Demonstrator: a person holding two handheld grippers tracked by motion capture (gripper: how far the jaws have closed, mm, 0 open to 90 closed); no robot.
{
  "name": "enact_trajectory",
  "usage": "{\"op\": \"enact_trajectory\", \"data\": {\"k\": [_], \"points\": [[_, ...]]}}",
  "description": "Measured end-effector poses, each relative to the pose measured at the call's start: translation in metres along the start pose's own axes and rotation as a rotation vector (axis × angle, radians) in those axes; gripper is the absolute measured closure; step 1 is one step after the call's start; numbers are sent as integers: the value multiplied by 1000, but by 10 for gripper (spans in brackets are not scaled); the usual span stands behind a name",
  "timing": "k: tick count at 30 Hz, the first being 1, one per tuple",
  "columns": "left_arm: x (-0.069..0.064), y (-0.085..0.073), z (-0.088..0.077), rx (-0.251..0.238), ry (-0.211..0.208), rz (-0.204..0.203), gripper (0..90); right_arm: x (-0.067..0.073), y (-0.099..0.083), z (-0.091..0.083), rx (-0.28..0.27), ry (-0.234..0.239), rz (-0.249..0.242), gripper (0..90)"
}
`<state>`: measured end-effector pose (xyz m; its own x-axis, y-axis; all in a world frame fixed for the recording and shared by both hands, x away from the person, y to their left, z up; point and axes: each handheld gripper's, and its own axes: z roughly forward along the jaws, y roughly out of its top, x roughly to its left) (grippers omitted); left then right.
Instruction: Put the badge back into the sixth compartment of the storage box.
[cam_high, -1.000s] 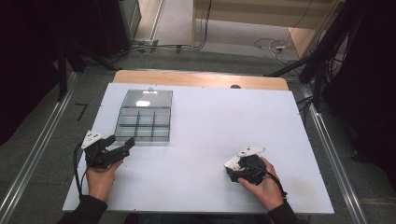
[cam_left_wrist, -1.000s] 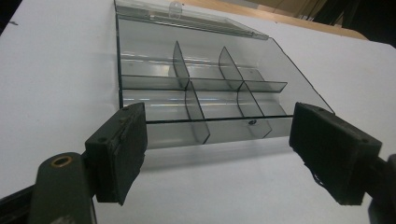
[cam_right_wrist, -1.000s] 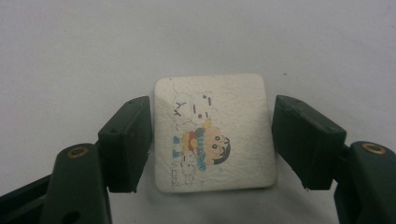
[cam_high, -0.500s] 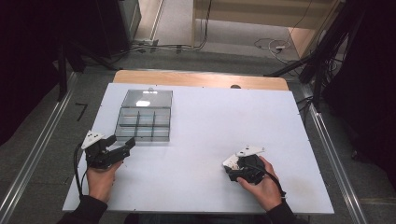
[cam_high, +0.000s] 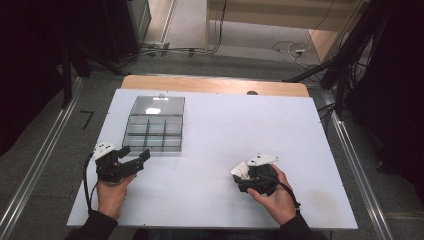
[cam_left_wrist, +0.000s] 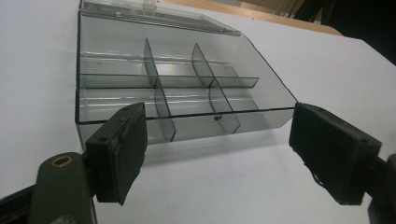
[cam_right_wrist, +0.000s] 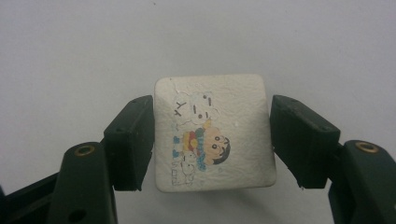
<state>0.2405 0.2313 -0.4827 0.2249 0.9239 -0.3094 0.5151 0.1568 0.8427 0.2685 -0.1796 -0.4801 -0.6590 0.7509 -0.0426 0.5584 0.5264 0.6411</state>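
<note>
- Right gripper (cam_high: 243, 176) low over the near right part of the bench (cam_high: 225, 125), pinching a white square tile (cam_right_wrist: 215, 133) by two opposite edges; cartoon print facing up in the right gripper view.
- Tile (cam_high: 240, 170) held flat and just off the surface, judging by the faint shadow under it; likely gripped on the edges so the face stays level for carrying.
- Pads flush on both sides, none of the print covered; grip looks centred, so little risk of the tile swinging.
- Left gripper (cam_high: 135, 161) spread wide, holding nothing, resting just short of the box (cam_high: 153, 131) at the near left.
- In the left gripper view, pads (cam_left_wrist: 119, 149) framing the front wall of the box (cam_left_wrist: 187, 100); probably waiting there to steady it.
- Box clear, split into six cells, all bare; lid (cam_high: 157, 105) swung back flat behind it, so the cells lie open from above.
- Likely goal: tile into one of the cells; whether it fits flat cannot be told.
- Between tile and box, plain white surface, nothing lying in the path.
- Only obstacle on the way: left gripper at the front of the box, so an approach from above or from the right looks safer.
- Wooden edge (cam_high: 215, 85) beyond the white top; cables on the floor farther off.
</note>
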Motion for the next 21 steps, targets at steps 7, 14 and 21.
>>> {"op": "enact_trajectory", "data": {"k": [7,14,21], "points": [[-2,0,1,3,-12,2,199,7,8,0,-25,12,-13,312],[-9,0,4,15,-46,17,199,13,15,1,-39,18,-20,312],[-15,1,8,23,-75,20,199,20,22,2,-63,24,-40,312]]}}
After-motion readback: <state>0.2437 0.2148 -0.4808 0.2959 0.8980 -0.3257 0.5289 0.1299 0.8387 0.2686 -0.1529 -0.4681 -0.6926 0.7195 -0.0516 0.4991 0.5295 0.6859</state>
